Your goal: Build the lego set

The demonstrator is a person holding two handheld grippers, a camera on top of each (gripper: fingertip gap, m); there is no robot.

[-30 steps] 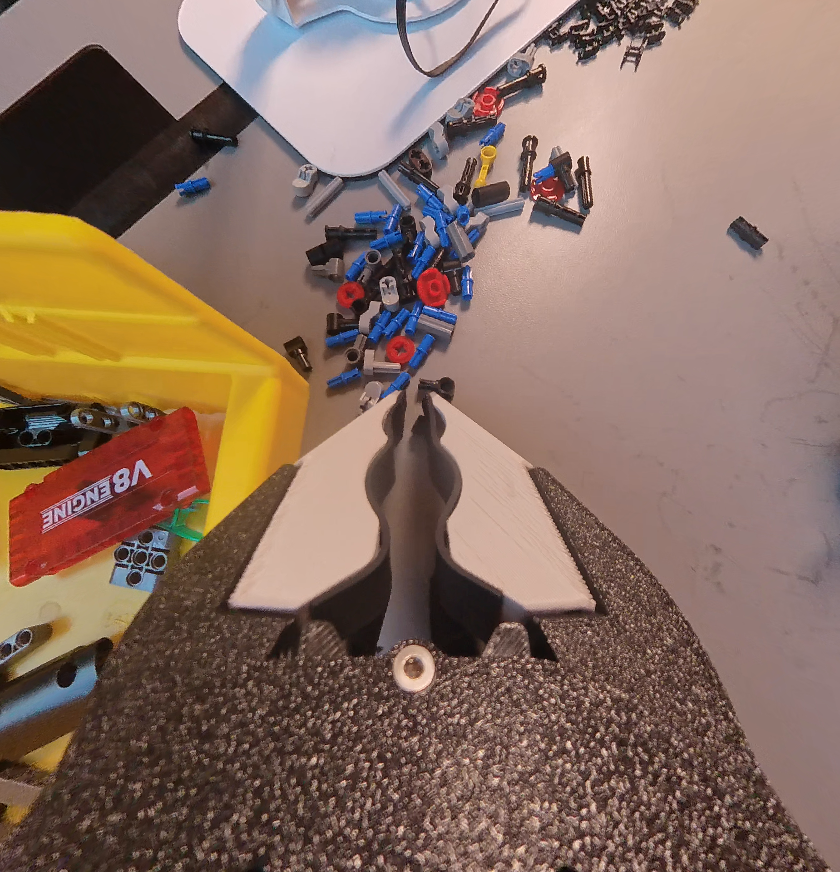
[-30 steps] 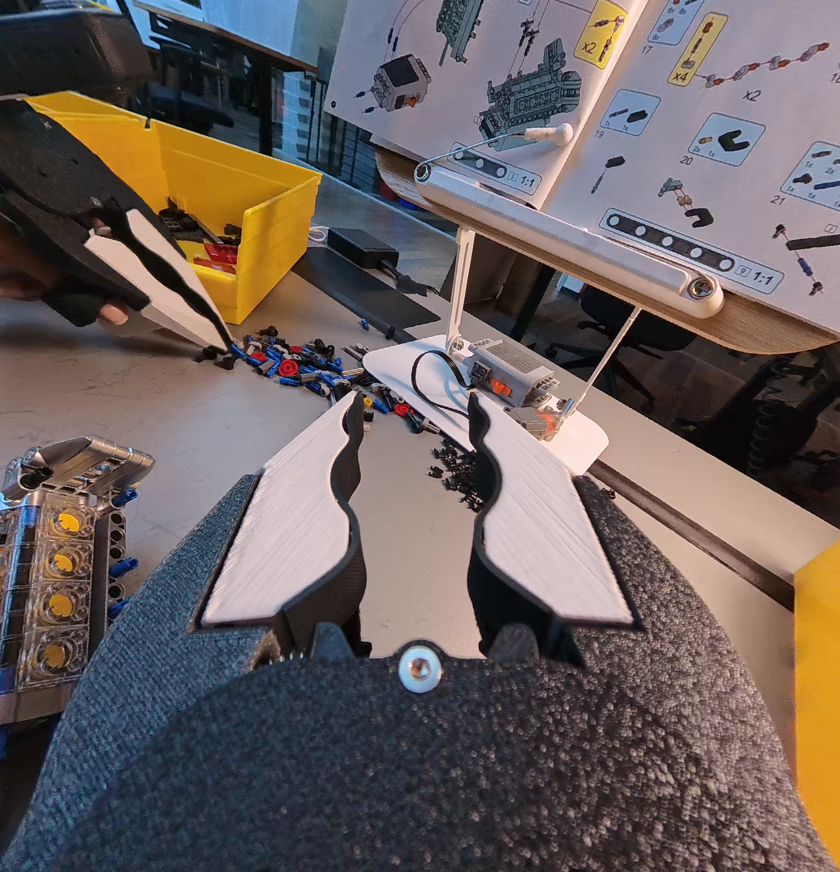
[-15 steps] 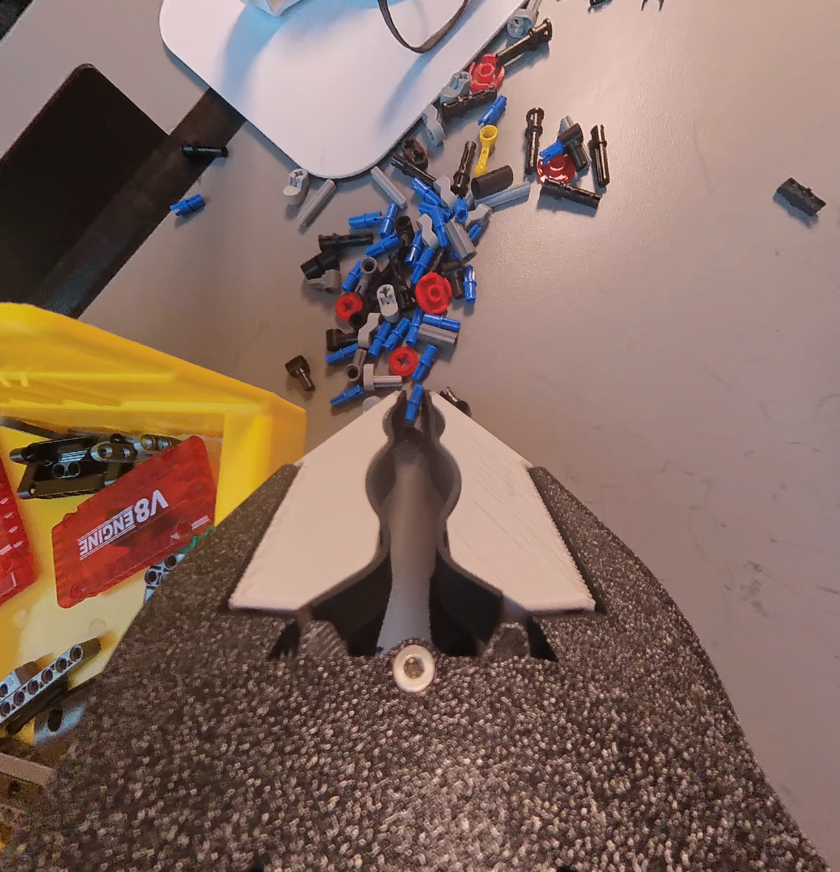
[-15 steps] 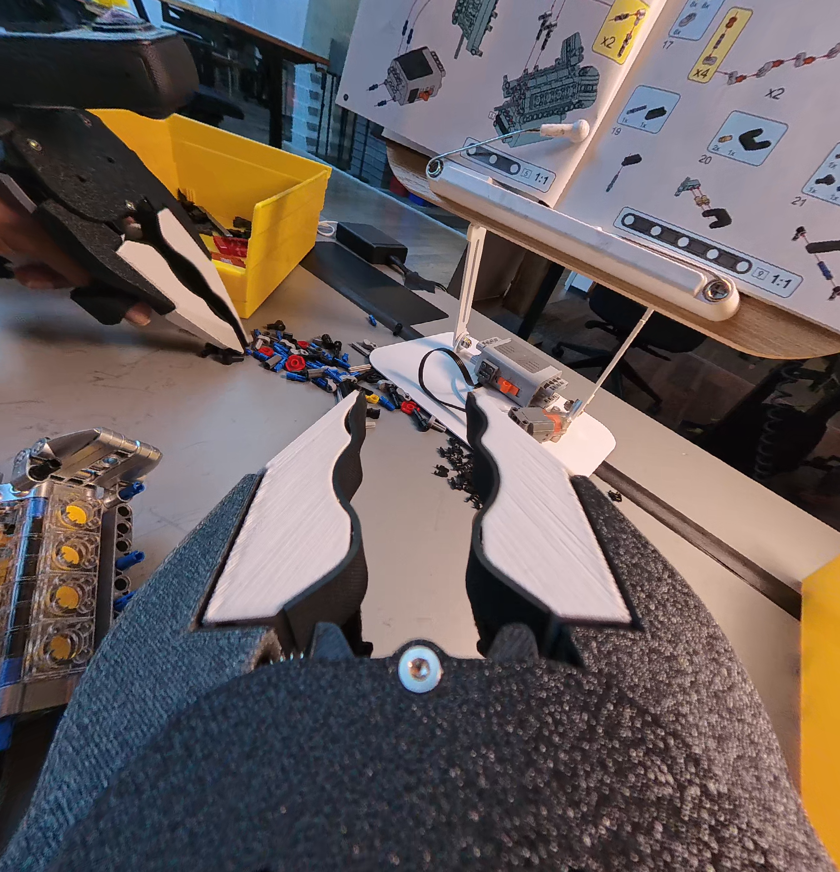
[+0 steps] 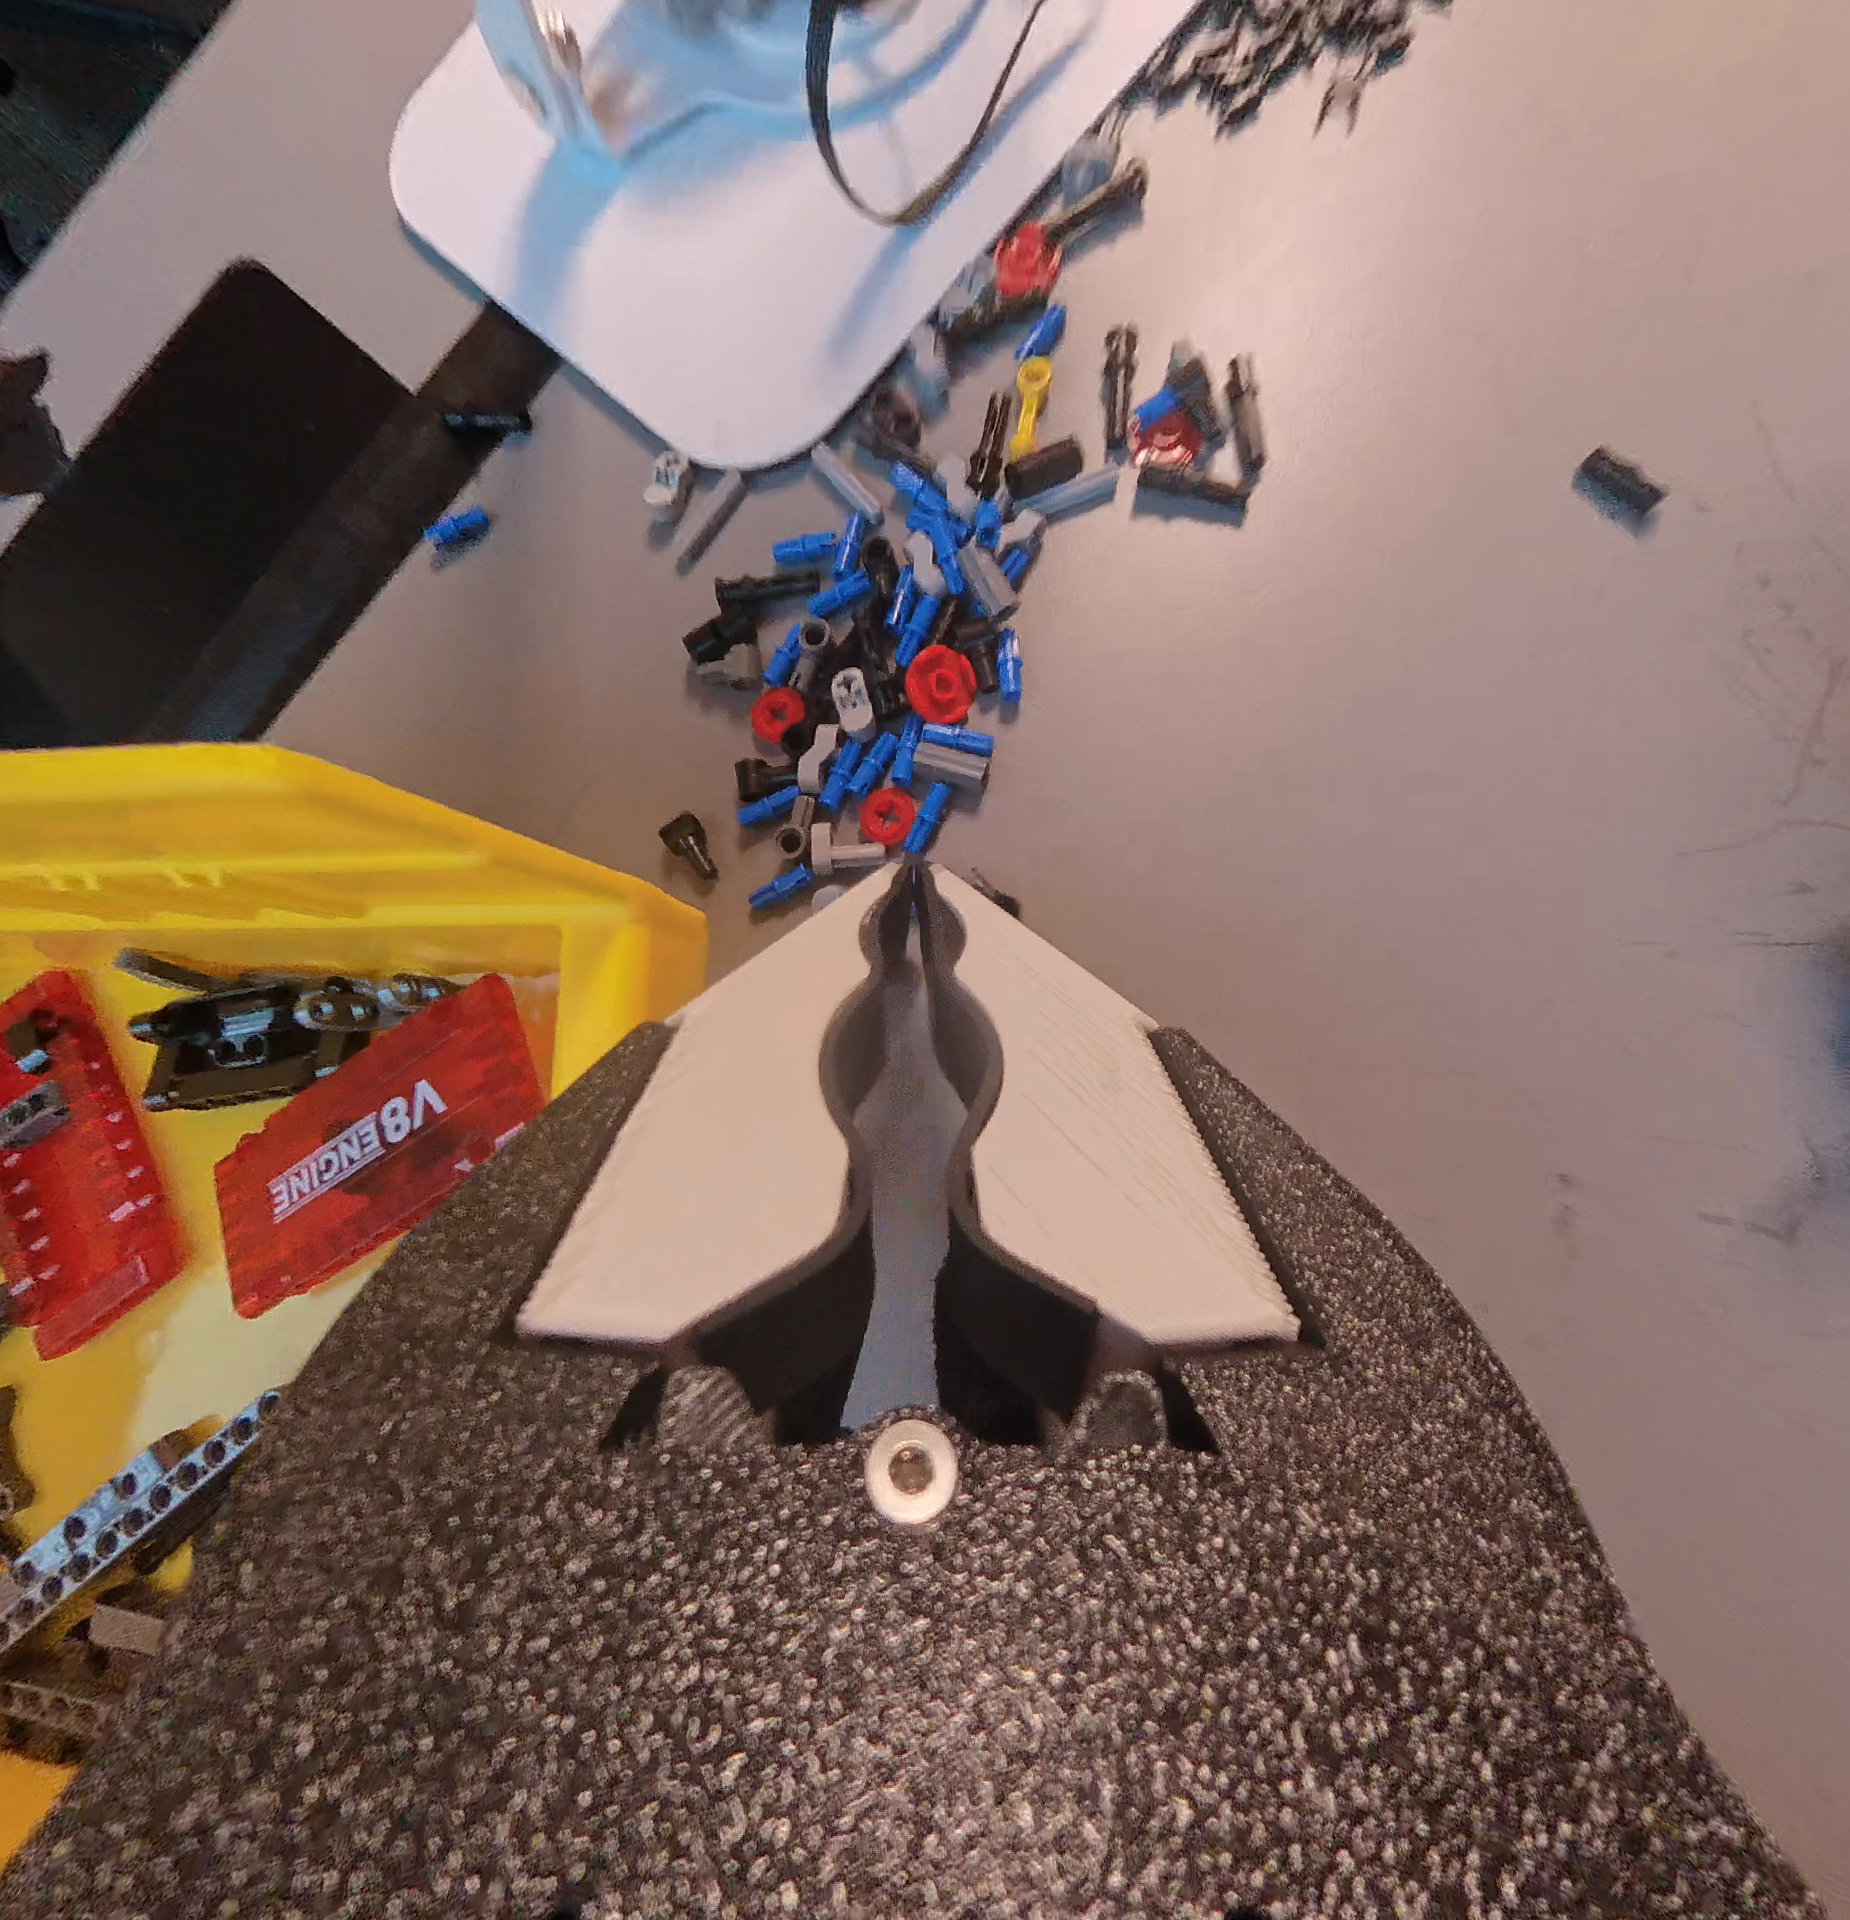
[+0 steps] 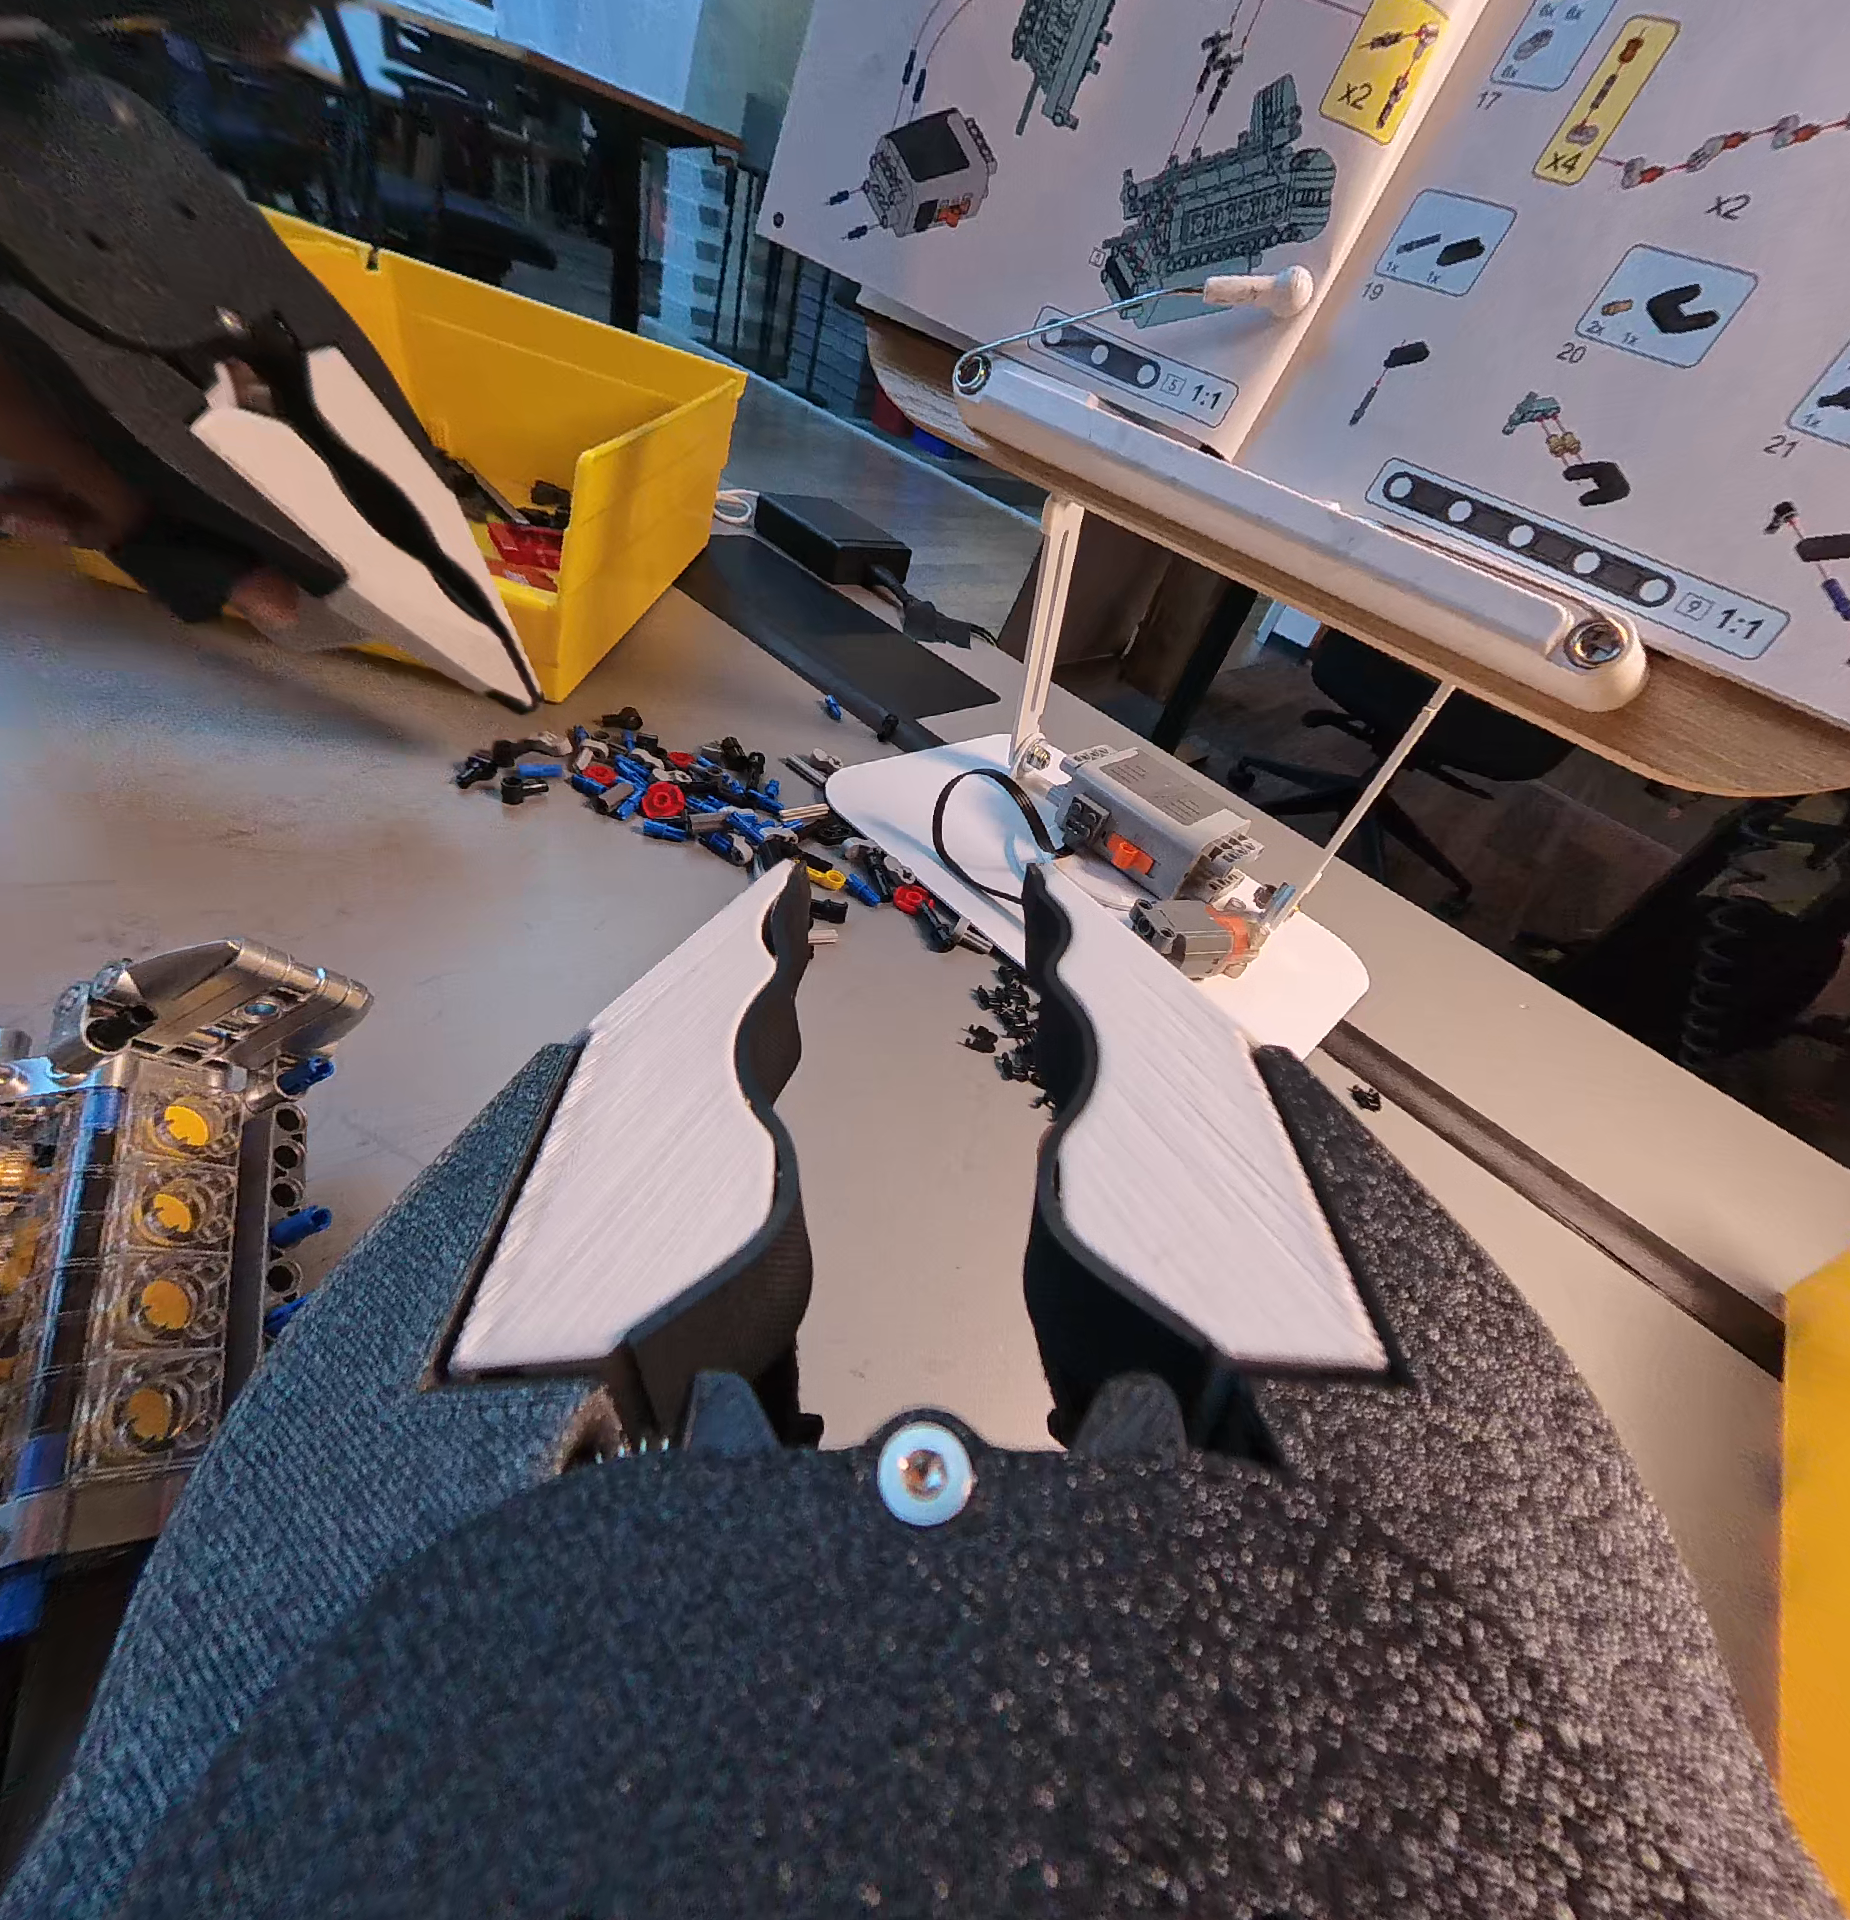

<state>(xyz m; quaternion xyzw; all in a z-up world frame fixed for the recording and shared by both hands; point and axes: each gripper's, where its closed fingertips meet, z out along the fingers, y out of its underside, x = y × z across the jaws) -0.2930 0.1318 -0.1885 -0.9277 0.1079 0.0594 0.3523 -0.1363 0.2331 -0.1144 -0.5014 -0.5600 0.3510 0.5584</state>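
Yellow bin (image 5: 308, 852), blue-black-red pins (image 5: 879, 675), grey table (image 5: 1420, 727)

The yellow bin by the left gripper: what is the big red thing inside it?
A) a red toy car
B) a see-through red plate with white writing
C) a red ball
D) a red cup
B: in the left wrist view a flat translucent red plate with white lettering lies in the yellow bin.

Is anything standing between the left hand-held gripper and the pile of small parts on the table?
Nothing visible. The left hand-held gripper hangs shut at the near edge of the pile; the yellow bin is beside it.
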